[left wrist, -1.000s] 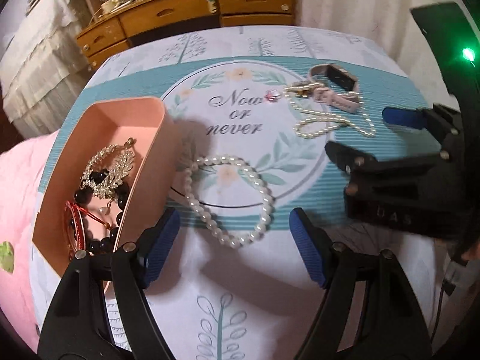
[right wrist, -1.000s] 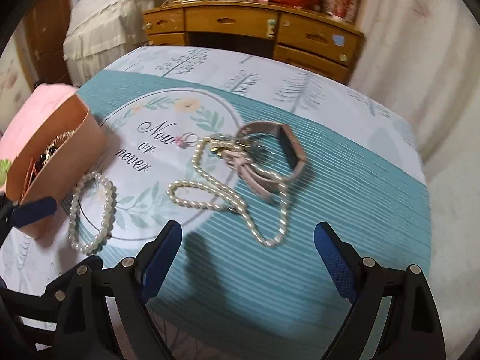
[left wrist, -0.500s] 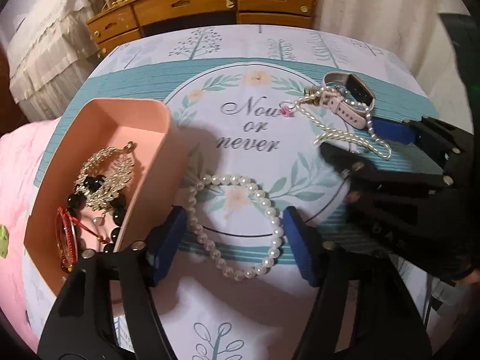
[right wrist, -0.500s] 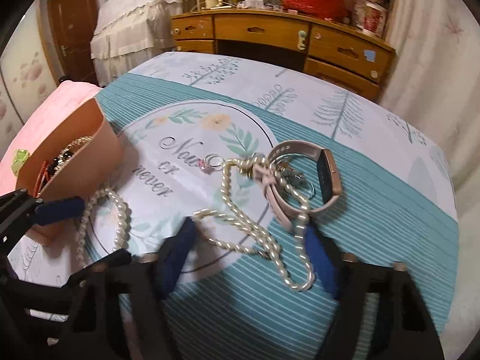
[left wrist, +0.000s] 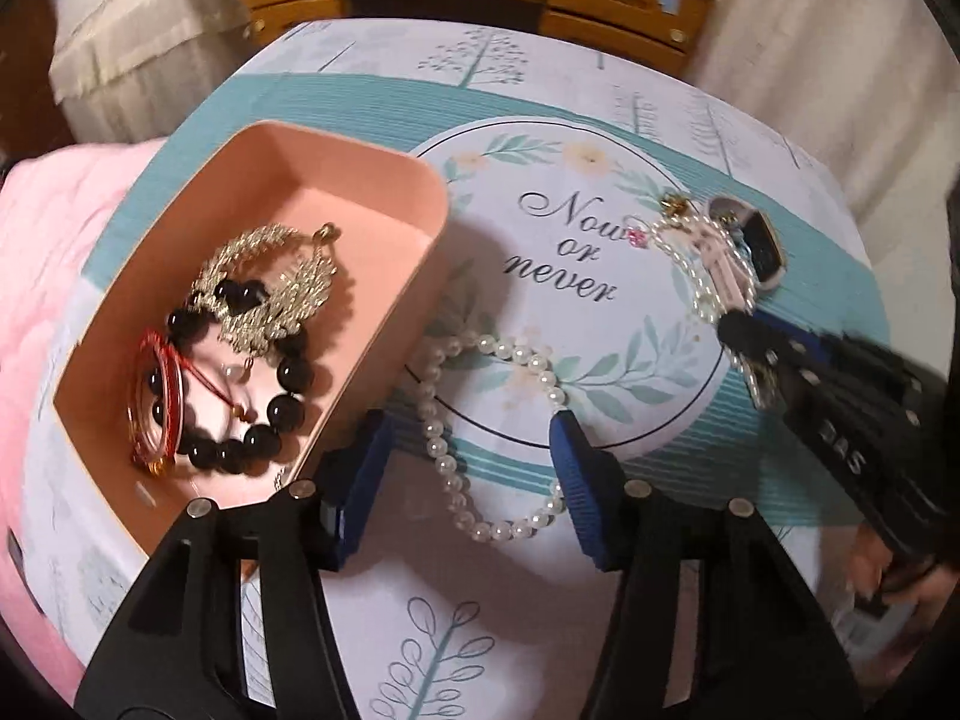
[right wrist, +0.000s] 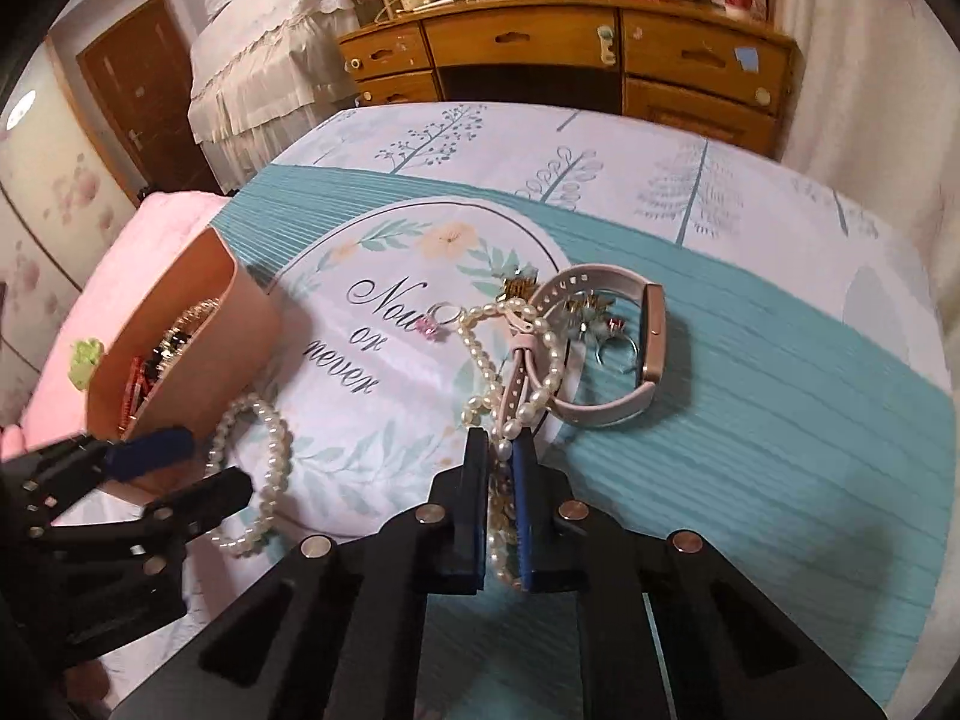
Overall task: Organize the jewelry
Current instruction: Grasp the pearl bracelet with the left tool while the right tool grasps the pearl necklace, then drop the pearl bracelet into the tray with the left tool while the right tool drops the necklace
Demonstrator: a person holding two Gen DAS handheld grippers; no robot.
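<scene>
A pink tray [left wrist: 354,165] at the left holds a gold necklace [left wrist: 270,282], a black bead bracelet [left wrist: 270,408] and a red bangle [left wrist: 159,402]. A pearl bracelet [left wrist: 456,480] lies on the cloth between the fingers of my open left gripper [left wrist: 465,483]. My right gripper [right wrist: 499,510] is shut on a long pearl necklace [right wrist: 480,354], which drapes over a pink watch [right wrist: 651,330]. A pink-stone ring [right wrist: 435,321] lies beside them. The right gripper also shows in the left wrist view [left wrist: 756,348].
The table has a teal and white cloth [right wrist: 750,420] printed "Now or never". A pink cushion [left wrist: 36,276] lies left of the tray. A wooden dresser [right wrist: 570,60] and a draped bed [right wrist: 270,60] stand behind.
My right gripper has closed on the long pearl necklace. My left gripper has moved forward so its fingers straddle the pearl bracelet beside the tray.
</scene>
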